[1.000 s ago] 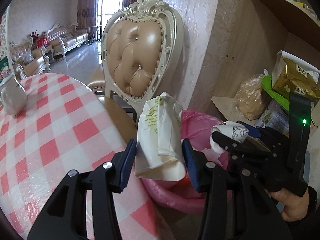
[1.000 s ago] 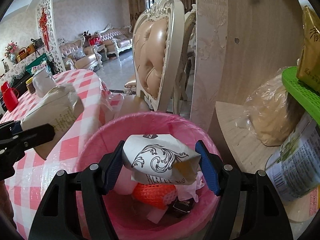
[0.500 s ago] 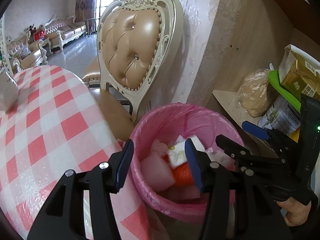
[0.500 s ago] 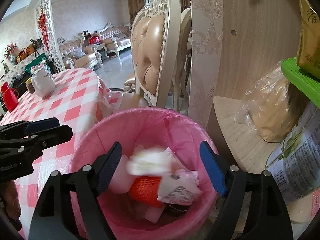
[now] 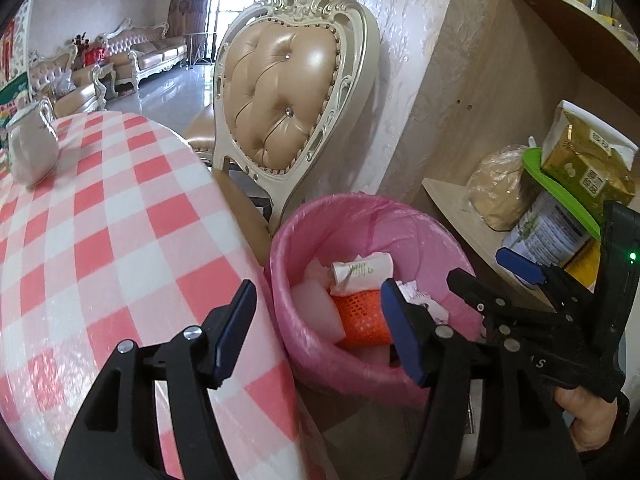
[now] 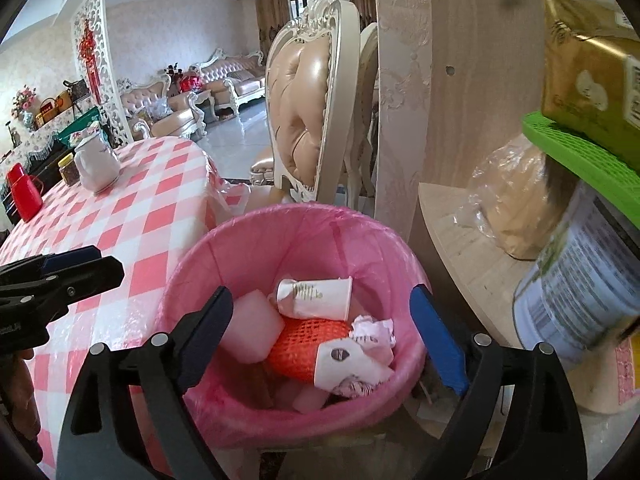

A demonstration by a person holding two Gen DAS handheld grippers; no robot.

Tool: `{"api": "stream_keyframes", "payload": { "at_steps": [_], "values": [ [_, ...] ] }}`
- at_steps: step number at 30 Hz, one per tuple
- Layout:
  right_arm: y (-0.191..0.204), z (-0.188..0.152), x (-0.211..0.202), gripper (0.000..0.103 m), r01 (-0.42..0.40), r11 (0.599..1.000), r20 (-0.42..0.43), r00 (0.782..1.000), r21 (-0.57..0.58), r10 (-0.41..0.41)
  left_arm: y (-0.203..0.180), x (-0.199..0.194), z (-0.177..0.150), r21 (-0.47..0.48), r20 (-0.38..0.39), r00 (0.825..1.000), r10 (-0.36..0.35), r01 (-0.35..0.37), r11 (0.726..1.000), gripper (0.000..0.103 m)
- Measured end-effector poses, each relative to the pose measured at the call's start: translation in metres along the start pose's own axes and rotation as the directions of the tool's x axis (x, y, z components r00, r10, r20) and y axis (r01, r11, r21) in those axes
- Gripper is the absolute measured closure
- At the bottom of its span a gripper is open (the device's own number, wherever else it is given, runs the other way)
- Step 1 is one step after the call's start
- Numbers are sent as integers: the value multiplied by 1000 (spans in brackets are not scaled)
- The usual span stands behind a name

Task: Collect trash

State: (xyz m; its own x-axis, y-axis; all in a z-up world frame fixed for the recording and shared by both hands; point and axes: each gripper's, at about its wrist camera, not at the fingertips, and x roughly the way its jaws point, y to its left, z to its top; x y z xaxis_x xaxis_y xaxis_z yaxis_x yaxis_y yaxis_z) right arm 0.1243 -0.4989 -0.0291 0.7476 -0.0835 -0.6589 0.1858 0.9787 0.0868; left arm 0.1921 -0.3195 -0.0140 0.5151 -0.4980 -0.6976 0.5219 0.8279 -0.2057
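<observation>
A bin lined with a pink bag (image 5: 360, 212) (image 6: 304, 220) stands beside the checked table. Inside lie a paper cup with green print (image 5: 362, 270) (image 6: 314, 292), a patterned paper cup (image 6: 346, 364), an orange net (image 5: 360, 318) (image 6: 306, 338) and white foam pieces (image 6: 250, 330). My left gripper (image 5: 318, 330) hangs over the bin's near rim, its jaws opening with nothing between them. Right over the bin, my right gripper (image 6: 322, 330) has its jaws opening wide, and they hold nothing. The right gripper (image 5: 486, 276) also shows in the left wrist view.
A table with a red-and-white checked cloth (image 5: 100, 232) (image 6: 132, 208) carries a white jug (image 5: 30, 148) (image 6: 97, 164) and a red flask (image 6: 24, 192). A padded chair (image 5: 280, 100) stands behind the bin. A wooden shelf (image 6: 460, 232) at right holds bags and a tin (image 6: 576, 292).
Both grippers opened and let go of their paper cups, which dropped into the pink bin. The left gripper has shifted toward the table's edge.
</observation>
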Motion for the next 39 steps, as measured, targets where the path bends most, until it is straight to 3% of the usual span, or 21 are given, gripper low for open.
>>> {"api": "stream_keyframes", "payload": {
  "at_steps": [4, 16, 39],
  "values": [
    [0, -7, -13, 15, 6, 1000, 5, 1000, -13, -6, -2, -11, -11, -13, 7, 1000, -12, 12, 1000, 38],
    [-7, -25, -35, 12, 22, 999, -3, 1000, -26, -22, -18, -28, -36, -7, 11, 1000, -28, 28, 1000, 20],
    [-14, -28, -36, 11, 18, 1000, -10, 1000, -23, -18, -24, -21, -38, 10, -7, 1000, -24, 24, 1000, 19]
  ]
}}
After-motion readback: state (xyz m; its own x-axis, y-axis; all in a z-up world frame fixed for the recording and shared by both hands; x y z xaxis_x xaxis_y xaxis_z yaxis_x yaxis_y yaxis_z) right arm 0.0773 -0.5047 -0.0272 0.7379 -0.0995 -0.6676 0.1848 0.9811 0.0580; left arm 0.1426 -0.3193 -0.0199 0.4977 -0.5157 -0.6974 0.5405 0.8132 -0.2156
